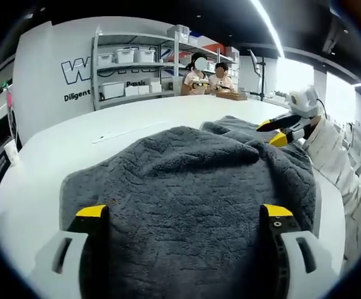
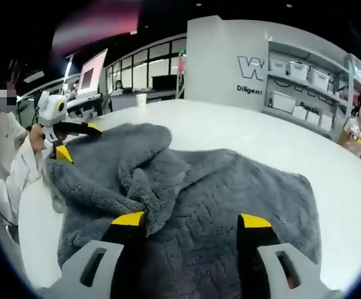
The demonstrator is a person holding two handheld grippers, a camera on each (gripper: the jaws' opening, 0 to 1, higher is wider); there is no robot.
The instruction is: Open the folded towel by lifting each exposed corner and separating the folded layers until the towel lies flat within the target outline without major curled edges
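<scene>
White round-edged table in an open lab space; shelving with storage bins stands against the back wall, and two seated people are at the table's far edge.

Left gripper: jaws apart, yellow tips standing over the grey towel with cloth between and below them. Nothing pinched. Probably hovering just above the pile, though contact cannot be judged from this angle. In the right gripper view this same gripper sits at the towel's opposite edge, near a person's white sleeve.

Right gripper: jaws apart. Its left tip sits against a raised fold of the towel; whether it touches is unclear. In the left gripper view it shows at the far right corner of the cloth, tips near the fabric.

Reading: the grippers are set at opposite sides so each can take an edge and draw the layers apart.

Towel: mid-table, well inside the table's edges, partly opened. One section is flat; a thick bunched fold is heaped toward the left gripper's side. Long axis appears to run between the two grippers. No target outline can be made out.
</scene>
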